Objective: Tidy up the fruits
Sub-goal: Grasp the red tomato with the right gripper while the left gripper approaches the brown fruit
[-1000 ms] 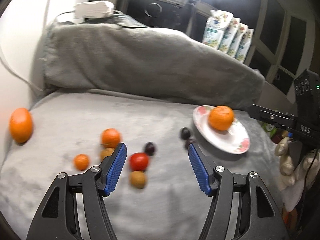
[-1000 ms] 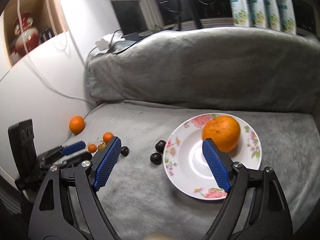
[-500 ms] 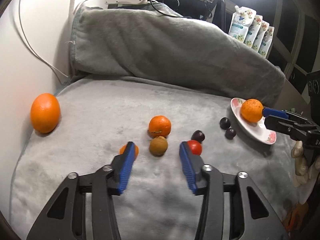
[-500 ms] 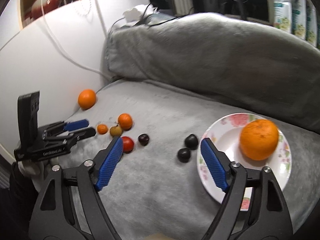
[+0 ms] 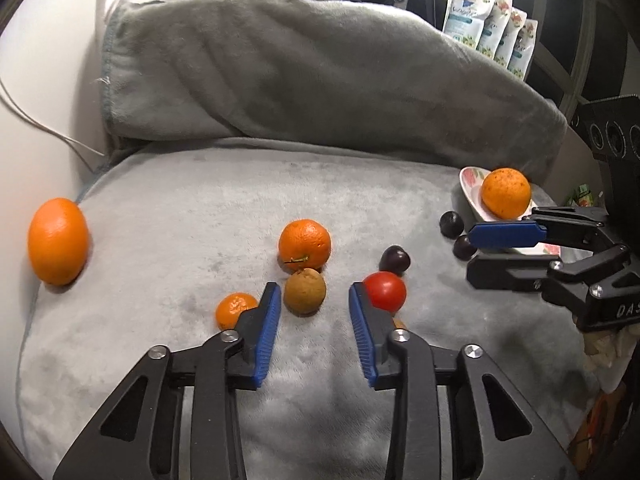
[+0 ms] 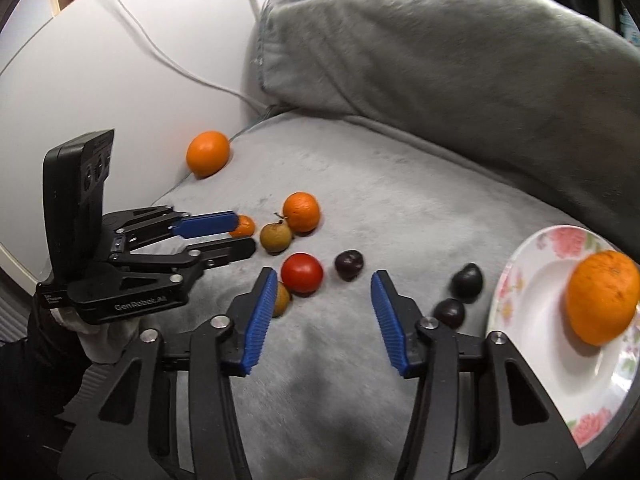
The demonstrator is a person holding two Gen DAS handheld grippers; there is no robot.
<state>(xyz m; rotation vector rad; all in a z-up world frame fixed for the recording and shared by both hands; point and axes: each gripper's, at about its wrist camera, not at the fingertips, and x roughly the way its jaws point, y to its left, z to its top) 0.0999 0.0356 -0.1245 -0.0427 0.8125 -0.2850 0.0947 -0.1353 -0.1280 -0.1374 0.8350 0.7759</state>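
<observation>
Closing both grippers above the loose fruit.
Our left gripper (image 5: 314,304) narrows toward the brown fruit (image 5: 305,291); our right gripper (image 6: 324,284), also empty, has left the plate (image 6: 532,344).

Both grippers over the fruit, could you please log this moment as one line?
left gripper: closing, empty, near brown fruit | right gripper: closing, empty | plate: one orange

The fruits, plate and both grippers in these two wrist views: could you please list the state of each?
Left gripper: closing, fingers empty.
Right gripper: closing, fingers empty.
Floral plate: holds one orange.
Tomato: loose on the blanket.
Brown fruit: touching the mandarin.
Dark plums: beside the plate.
</observation>
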